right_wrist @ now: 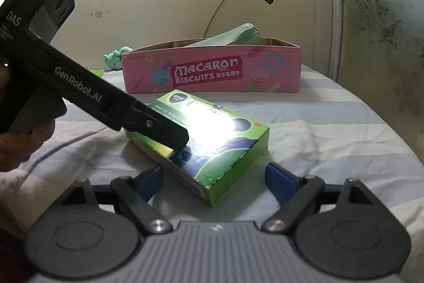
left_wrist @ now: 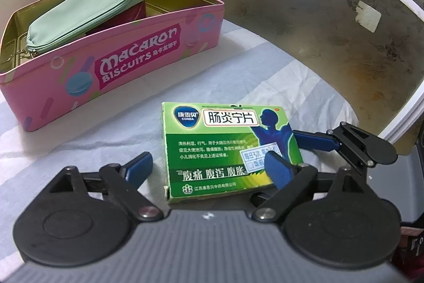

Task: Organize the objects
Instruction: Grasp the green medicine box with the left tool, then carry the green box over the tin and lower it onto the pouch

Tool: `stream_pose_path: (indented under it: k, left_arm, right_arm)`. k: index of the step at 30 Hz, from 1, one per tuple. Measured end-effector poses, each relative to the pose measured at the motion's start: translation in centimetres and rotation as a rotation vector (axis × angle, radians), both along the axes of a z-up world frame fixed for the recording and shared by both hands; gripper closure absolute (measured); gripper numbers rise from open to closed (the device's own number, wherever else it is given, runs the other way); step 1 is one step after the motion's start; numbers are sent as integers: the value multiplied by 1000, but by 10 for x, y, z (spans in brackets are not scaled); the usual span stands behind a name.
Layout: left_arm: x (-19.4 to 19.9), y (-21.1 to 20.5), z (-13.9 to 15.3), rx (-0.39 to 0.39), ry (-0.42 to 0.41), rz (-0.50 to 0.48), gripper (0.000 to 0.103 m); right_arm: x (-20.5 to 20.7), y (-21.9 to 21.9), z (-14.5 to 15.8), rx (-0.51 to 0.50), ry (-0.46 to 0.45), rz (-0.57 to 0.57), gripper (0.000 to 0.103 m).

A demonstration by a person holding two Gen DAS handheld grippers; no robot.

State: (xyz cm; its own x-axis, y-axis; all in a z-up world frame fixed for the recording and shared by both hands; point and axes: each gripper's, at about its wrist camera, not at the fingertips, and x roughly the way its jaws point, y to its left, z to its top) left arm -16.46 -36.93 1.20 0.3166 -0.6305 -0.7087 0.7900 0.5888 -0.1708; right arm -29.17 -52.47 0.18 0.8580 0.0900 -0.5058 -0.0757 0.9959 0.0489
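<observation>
From the left wrist view I see the pink biscuit tin (left_wrist: 111,65) far left on the striped bed sheet (left_wrist: 66,145), a mint green pouch (left_wrist: 87,9) propped inside it on something red. To its right, and nearer me, the green medicine box (left_wrist: 225,150) lies flat on the sheet, well apart from the tin. My left gripper (left_wrist: 209,166) sits low over the box's near end with its jaws spread wide; one blue pad overlaps the box's lower right corner, and I cannot tell whether it touches. Nothing is held. My right gripper (right_wrist: 214,179) stands on the box's right, jaws also wide and bare, a near corner of the box between them but not pinched.

I judge the box a light, thin-walled carton, glossy enough to slip and easy to dent. I would take it across its short sides with gentle pressure, then carry it to the tin's free space.
</observation>
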Motion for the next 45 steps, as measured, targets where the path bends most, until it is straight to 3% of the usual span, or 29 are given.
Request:
stream_pose_path:
  k: [7,17,29,36,41,45]
  left_arm:
    - [6,0,10,34,-35,3,8]
    - [27,-7,4,17,54,-13,7]
    - [23,-25,6,-2,83,-106,14]
    - [13,-20,3,-45,58,-84,15]
    - [24,-10,36,-124,11,-54,19]
    - [46,-3,79,-191,-95,-10,19]
  right_arm:
    - [3,-5,-2,17,-15,2,9]
    - [1,-2,-5,-23,-27,11,7]
    - [-5,-4,2,-29,0,53,22]
    - [-10,-9,2,-1,-16,57,23]
    - [0,-15,27,24,-107,66,25]
    - [40,-25,68,32,-186,110,25]
